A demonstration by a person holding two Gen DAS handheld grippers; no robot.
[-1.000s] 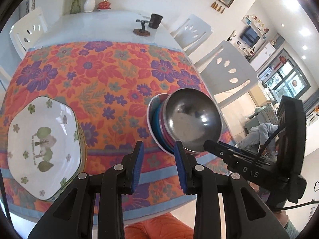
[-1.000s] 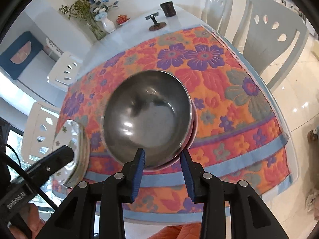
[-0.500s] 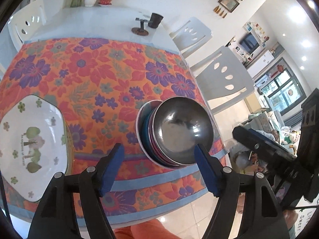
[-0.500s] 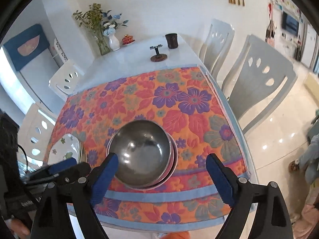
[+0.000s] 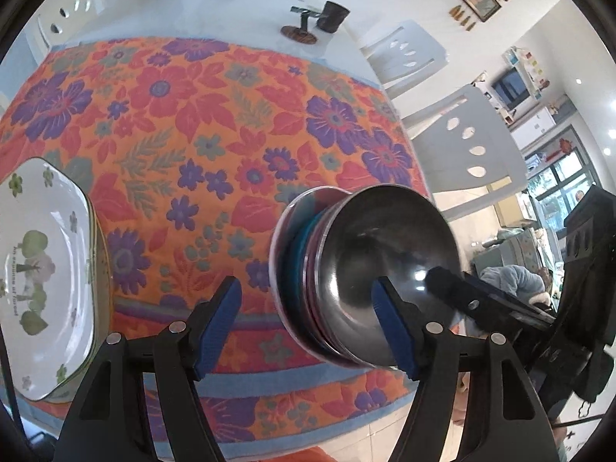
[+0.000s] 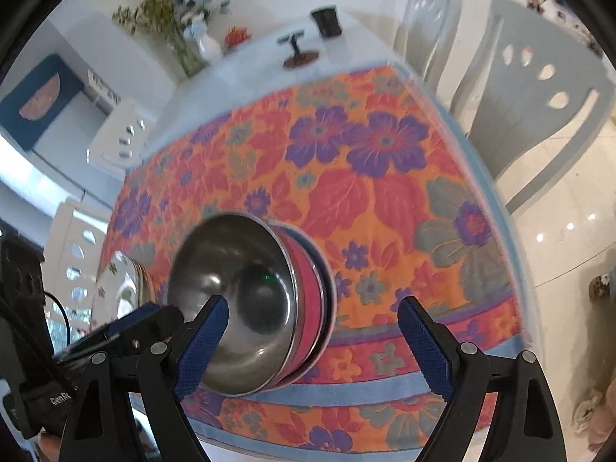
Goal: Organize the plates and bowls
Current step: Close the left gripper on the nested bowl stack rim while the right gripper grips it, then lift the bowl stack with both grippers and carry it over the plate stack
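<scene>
Near the front edge of the floral tablecloth [image 5: 215, 123] sits the bowl stack: steel bowl [image 5: 389, 269] on top, nested in pink, teal and white bowls [image 5: 298, 254] underneath. Both my grippers are spread wide and hold nothing. Left gripper [image 5: 308, 327] hangs in front of the stack; its right blue pad [image 5: 392, 327] overlaps the steel bowl's near rim in view, can't tell if it touches, and its left pad sits over bare cloth. Right gripper [image 6: 312, 346] faces the same stack from the other side; its left pad [image 6: 200, 346] overlaps the steel bowl [image 6: 235, 300] rim, its right pad is well clear over the cloth. In the left wrist view the tip of the right gripper pokes in over the bowl's right side. White plate [image 5: 38, 277] with a green tree print lies on top of other plates at the left edge of the cloth, well apart from the bowls. Far end of the table [image 5: 215, 11]: dark cup [image 5: 334, 16], small stand [image 5: 302, 27], vase [image 6: 208, 44]. White chairs [image 5: 462, 146] stand to the right
</scene>
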